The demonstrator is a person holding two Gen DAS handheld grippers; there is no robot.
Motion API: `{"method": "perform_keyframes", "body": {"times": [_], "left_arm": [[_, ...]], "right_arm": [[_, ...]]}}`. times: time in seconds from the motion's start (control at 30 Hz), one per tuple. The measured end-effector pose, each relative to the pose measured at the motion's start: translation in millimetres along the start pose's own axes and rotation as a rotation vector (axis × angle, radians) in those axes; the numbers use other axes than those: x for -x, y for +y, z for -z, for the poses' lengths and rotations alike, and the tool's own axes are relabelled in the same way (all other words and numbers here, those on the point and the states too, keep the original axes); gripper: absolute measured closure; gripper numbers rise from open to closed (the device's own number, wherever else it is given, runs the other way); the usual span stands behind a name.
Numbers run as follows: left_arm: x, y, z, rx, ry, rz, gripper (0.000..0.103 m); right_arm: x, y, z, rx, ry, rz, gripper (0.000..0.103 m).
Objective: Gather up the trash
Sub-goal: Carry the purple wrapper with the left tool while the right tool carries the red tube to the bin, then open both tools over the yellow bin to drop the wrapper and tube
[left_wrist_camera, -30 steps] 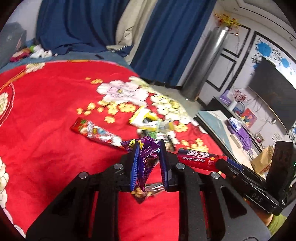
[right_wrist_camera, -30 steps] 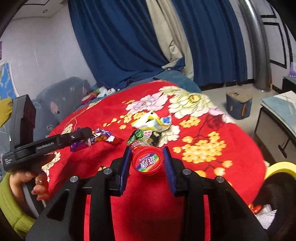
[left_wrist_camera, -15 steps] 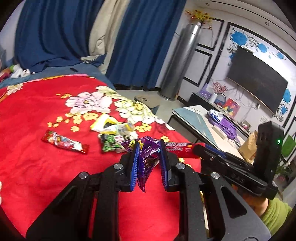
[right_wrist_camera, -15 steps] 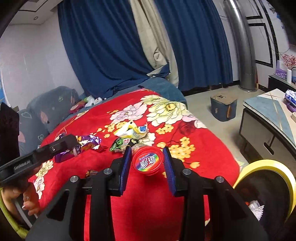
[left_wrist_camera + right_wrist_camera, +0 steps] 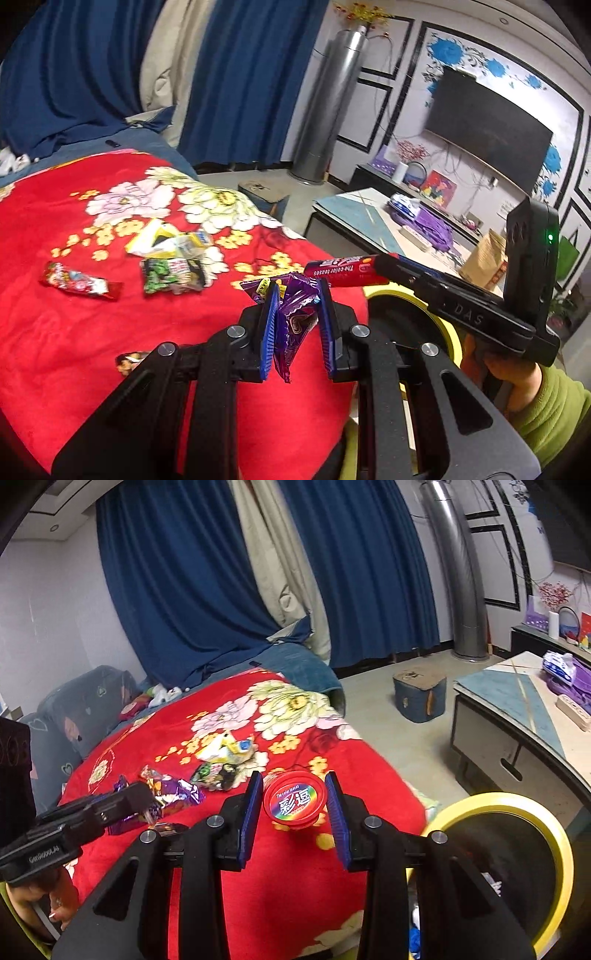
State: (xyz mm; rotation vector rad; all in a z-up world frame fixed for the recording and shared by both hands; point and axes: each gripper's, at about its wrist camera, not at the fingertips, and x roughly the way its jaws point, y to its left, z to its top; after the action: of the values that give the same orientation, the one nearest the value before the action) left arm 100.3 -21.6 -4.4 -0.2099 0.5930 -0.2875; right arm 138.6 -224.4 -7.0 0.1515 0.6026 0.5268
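Yellow-rimmed black trash bin sits low to your right off the red floral blanket, nearer your right gripper, which clamps the red round candy tube lengthwise toward you, while your left gripper pinches the crumpled purple foil wrapper.

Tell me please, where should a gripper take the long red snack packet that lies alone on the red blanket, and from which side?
Probably grip the red packet at its middle, across its short width, coming down from above. It lies flat on the blanket with free space on both long sides, and the crimped ends are thin, so they may slip.
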Motion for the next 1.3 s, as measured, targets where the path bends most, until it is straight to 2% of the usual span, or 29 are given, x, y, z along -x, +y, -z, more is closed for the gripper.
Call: {"method": "perform_keyframes", "body": {"times": [0.6, 1.3], "left_arm": [[-33.5, -59.7, 5.1, -0.131, 0.039, 0.102, 0.088], [-67.5, -118.1, 26.3, -0.256, 0.110, 0.196, 0.088]], "right_arm": [[56.6, -75.6, 10.6, -0.114, -0.070, 0.160, 0.070], [94.7, -142.2, 38.4, -0.240, -0.081, 0.294, 0.070]]}}
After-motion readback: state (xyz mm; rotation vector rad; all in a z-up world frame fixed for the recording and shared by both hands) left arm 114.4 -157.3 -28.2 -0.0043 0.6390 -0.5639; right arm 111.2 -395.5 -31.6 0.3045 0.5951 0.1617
